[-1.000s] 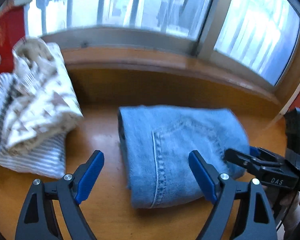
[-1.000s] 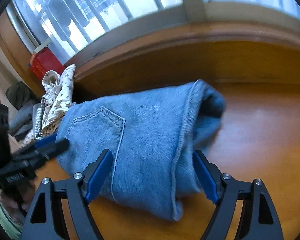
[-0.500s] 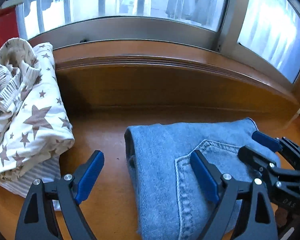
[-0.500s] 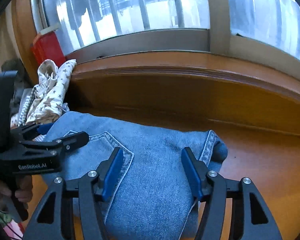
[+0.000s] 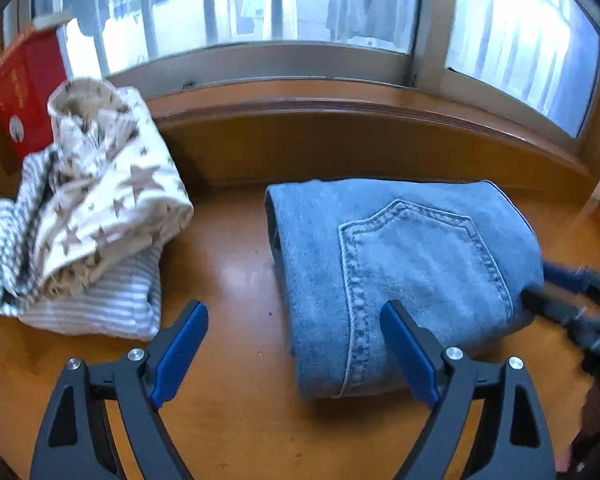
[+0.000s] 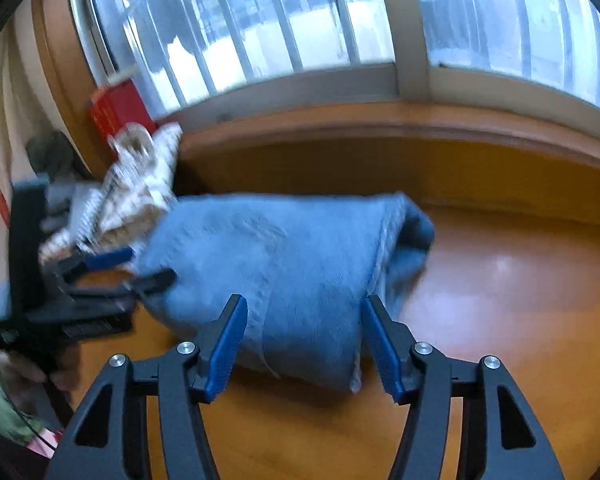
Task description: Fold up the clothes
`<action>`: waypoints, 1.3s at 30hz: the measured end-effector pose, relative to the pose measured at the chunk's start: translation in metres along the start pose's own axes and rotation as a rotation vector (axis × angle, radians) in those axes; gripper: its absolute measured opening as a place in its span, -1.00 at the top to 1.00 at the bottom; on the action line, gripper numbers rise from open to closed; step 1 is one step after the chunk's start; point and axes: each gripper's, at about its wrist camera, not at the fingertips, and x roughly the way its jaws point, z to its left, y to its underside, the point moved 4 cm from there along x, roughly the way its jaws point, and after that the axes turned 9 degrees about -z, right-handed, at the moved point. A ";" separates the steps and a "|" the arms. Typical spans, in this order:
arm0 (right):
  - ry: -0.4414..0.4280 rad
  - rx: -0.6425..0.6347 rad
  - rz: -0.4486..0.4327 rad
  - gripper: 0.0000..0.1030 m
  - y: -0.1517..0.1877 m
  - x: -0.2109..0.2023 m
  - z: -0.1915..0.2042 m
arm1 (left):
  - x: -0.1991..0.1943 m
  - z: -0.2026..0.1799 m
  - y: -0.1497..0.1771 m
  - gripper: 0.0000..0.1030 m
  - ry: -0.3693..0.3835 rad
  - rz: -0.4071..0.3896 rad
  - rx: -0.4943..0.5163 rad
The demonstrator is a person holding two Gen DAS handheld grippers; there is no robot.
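Left gripper [image 5: 294, 356] wide, empty. Right gripper [image 6: 304, 348] half-open, jaws just narrowed, likely to pinch the folded jeans [image 6: 284, 264] directly ahead on the sill [image 6: 500, 280]. Beyond-left: folded pile [image 5: 96, 216], probably finished.

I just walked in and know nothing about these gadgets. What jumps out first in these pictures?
A folded bundle of light blue denim jeans lies mid-surface on the glossy orange-brown wooden table, back pocket up. To its left sits a heap of cream star-print cloth on grey striped fabric, with a red box behind by the window. Black tools with blue-padded fingers frame the foreground.
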 end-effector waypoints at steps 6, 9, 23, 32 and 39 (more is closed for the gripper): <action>0.018 0.008 0.015 -0.11 0.008 0.003 -0.002 | -0.004 -0.002 -0.005 -0.81 -0.029 -0.007 0.021; 0.031 -0.037 -0.015 -0.06 0.006 -0.012 0.006 | -0.013 -0.006 -0.008 -0.79 -0.060 -0.039 0.074; 0.110 -0.006 0.065 -0.07 0.012 -0.015 0.010 | -0.041 -0.009 0.006 -0.81 0.036 0.029 -0.023; 0.133 -0.012 0.144 -0.44 0.022 -0.050 0.035 | -0.060 -0.048 0.025 -0.81 0.021 0.130 0.030; 0.217 0.009 0.080 -0.53 0.003 -0.077 0.030 | -0.068 -0.043 -0.003 -0.81 -0.020 0.090 -0.044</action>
